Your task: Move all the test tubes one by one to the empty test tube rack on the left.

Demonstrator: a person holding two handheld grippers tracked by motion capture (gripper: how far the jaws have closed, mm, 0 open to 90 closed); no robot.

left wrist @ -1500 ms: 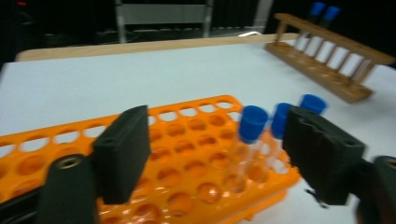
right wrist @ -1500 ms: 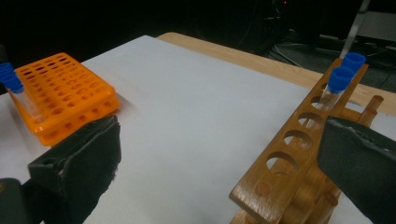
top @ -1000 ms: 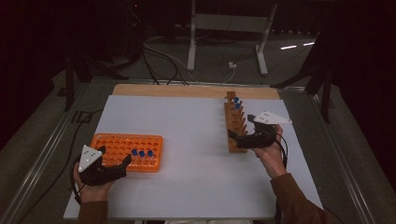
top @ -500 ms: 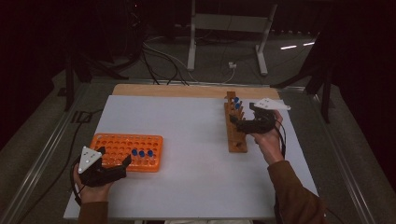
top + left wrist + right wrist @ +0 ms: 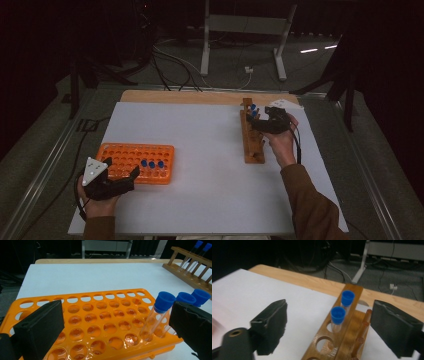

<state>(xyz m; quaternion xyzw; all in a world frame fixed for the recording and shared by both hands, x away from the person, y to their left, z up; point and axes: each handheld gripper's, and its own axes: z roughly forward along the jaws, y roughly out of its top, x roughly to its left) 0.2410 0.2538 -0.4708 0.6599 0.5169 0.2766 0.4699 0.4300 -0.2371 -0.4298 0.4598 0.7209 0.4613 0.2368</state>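
**A:** How far along?

**B:** Past halfway, by the look of it. Counting three blue-capped tubes (image 5: pixel 151 165) seated in the orange rack (image 5: pixel 127 162), at seven o'clock on the table (image 5: pixel 200 150). Counting two remaining tubes (image 5: pixel 253 110) at the far end of the wooden rack (image 5: pixel 251 137), at two o'clock.

**A:** And the claws?

**B:** Seeing the right gripper (image 5: pixel 256 121) at the wooden rack, jaws wide but just now closing. Flanking the nearer tube (image 5: pixel 337 315) without touching it, so nothing gripped yet. Seeing the left gripper (image 5: pixel 122 170) at the orange rack's near edge, jaws apart and empty.

**A:** Left to do?

**B:** Probably this: pinch, lift, carry across to seven o'clock, seat beside the three. Then repeat for the last one.
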